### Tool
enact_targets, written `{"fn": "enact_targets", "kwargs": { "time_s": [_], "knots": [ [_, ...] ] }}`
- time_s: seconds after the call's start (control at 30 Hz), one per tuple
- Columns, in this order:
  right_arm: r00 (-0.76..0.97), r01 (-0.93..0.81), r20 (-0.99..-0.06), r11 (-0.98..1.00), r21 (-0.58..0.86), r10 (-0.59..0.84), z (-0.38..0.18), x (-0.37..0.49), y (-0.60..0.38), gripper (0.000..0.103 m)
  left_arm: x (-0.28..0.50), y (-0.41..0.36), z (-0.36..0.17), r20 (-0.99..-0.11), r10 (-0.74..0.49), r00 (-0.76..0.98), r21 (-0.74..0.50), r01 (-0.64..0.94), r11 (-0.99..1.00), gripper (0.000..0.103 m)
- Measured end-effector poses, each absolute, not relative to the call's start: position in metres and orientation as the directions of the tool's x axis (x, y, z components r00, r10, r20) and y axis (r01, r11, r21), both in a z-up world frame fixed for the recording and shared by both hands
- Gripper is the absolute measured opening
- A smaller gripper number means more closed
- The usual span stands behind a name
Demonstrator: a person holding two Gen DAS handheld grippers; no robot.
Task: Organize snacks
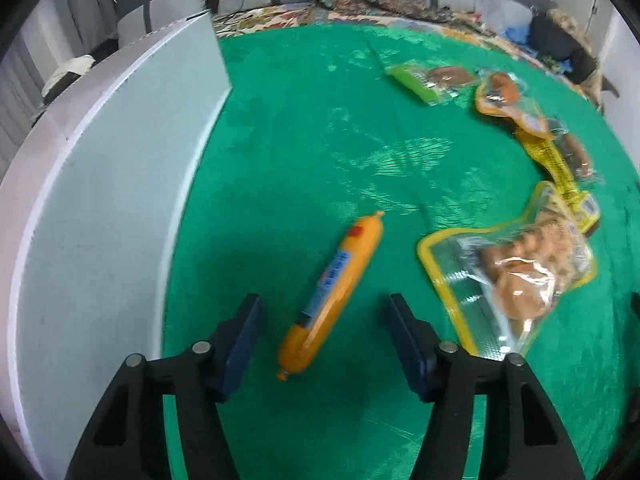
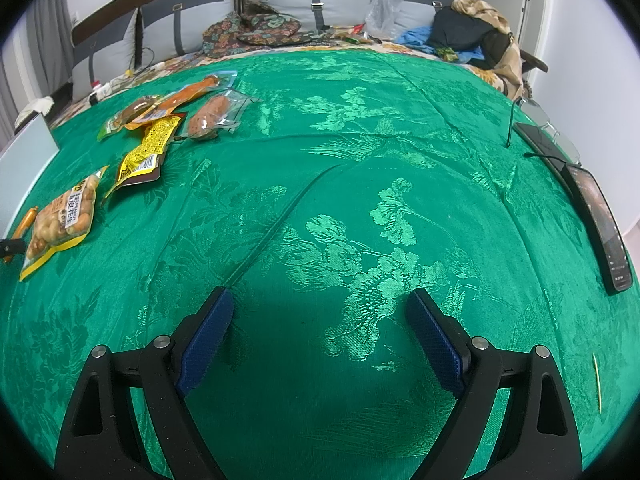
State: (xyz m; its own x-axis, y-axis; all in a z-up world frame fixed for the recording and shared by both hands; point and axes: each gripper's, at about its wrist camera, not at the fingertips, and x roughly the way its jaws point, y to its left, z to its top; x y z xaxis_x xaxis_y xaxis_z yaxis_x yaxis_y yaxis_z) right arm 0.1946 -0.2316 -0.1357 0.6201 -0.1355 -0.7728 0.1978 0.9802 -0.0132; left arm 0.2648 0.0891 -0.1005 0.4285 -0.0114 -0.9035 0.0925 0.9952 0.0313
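Orange sausage stick lies loose on green cloth, its near end between the left gripper pads, untouched, jaws apart | white box left, likely destination | right gripper open, empty, idle

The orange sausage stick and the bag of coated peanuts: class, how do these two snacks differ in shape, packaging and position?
The orange sausage stick is a slim tube; the bag of coated peanuts is a wide, flat pouch. The stick's casing is opaque orange; the bag is clear with a yellow border. The stick lies nearer the white box. Both rest on the green cloth.
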Motion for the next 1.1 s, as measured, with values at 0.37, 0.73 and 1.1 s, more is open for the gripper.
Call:
{"fn": "enact_targets", "kwargs": {
  "time_s": [0.37,0.73,1.1],
  "knots": [
    [0.620,0.198,-0.773,0.980,-0.013,-0.135,-0.136,0.195,-0.232,0.091,0.197,0.089,-0.093,-0.899,-0.047,0.435,-0.042,0.022,0.999,0.015],
    [0.621,0.198,-0.772,0.980,-0.012,-0.135,-0.136,0.195,-0.232,0.091,0.175,0.085,-0.098,-0.856,-0.102,0.507,-0.095,0.039,0.995,0.078],
    [0.621,0.198,-0.772,0.980,-0.011,-0.134,-0.136,0.195,-0.232,0.091,0.180,0.090,-0.112,-0.818,-0.022,0.575,-0.008,0.028,1.000,0.103]
  ]
}}
